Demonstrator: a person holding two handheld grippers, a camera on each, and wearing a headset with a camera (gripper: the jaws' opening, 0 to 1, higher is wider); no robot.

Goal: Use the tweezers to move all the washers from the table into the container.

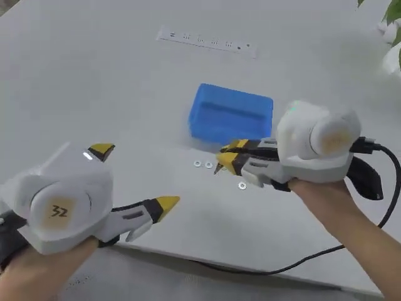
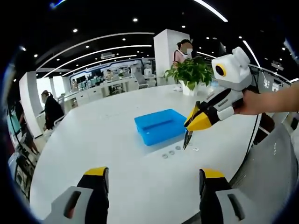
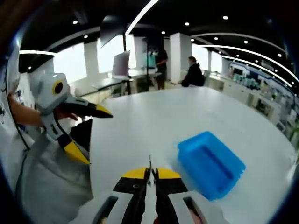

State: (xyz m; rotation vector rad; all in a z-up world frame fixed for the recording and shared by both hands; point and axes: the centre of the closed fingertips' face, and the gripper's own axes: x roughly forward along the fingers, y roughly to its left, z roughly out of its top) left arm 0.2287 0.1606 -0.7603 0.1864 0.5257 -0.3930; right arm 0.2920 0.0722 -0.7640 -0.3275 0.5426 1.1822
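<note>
We log washers (image 1: pixel 208 165) on the table (image 1: pixel 94 81), just beside the blue container (image 1: pixel 230 114); contents too small to tell. Right gripper (image 1: pixel 220 160) pinches tweezers (image 2: pixel 187 139); left gripper (image 1: pixel 136 175) spread wide.

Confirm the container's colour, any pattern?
The container is plain blue, with no pattern visible. It shows best in the head view.

The white table (image 1: pixel 94 75) holds a blue container (image 1: pixel 230 116), three washers (image 1: pixel 198 164) and a power strip (image 1: pixel 207 42).
</note>
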